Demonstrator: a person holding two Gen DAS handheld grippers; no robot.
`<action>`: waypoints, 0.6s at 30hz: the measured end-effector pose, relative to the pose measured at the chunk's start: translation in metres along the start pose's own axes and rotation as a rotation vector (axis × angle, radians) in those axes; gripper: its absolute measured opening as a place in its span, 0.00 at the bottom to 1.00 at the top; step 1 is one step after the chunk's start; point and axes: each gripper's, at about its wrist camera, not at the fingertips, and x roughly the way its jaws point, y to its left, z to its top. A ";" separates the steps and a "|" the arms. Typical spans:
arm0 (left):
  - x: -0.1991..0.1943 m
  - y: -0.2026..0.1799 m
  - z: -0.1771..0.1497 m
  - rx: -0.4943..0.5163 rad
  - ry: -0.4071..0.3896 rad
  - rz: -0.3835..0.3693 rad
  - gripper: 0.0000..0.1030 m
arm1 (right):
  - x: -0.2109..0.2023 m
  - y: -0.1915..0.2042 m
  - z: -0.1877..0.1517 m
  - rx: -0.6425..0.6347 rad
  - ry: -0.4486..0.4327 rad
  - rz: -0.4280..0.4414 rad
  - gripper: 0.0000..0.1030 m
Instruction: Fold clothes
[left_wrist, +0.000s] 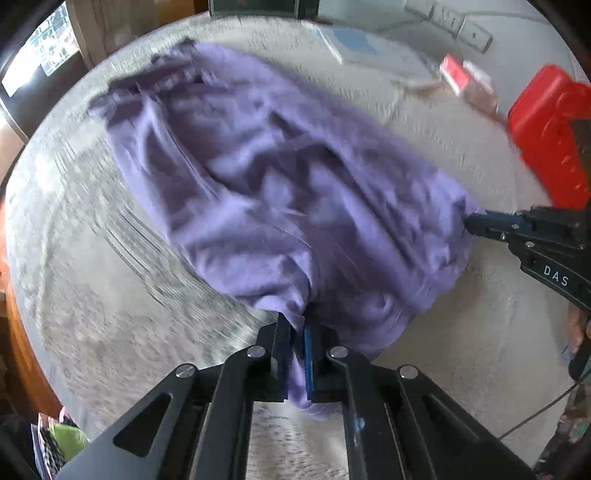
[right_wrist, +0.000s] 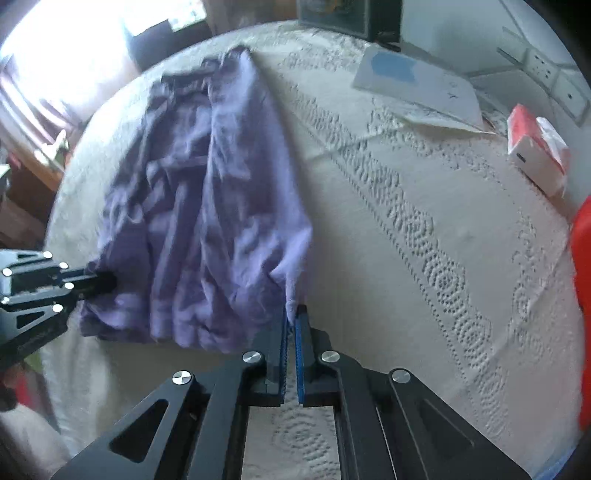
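Left wrist | left gripper (left_wrist: 298, 325) pinches purple garment (left_wrist: 280, 177) | right gripper (left_wrist: 476, 221) likewise

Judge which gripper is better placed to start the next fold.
Probably neither alone: left gripper and right gripper each pinch a near corner of the purple garment, so both could carry that edge together.

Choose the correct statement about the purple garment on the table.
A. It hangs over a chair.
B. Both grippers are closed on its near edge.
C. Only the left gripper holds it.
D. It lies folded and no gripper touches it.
B: the left gripper pinches the purple garment at one corner, and the right gripper pinches the other corner of the same edge.
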 end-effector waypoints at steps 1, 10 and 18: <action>-0.011 0.008 0.006 -0.001 -0.021 -0.021 0.05 | -0.005 0.003 0.009 0.009 -0.022 0.019 0.04; -0.055 0.137 0.128 -0.040 -0.124 -0.133 0.05 | -0.018 0.049 0.152 0.054 -0.223 0.187 0.04; 0.013 0.251 0.250 -0.117 -0.053 -0.115 0.05 | 0.072 0.065 0.334 0.073 -0.216 0.202 0.04</action>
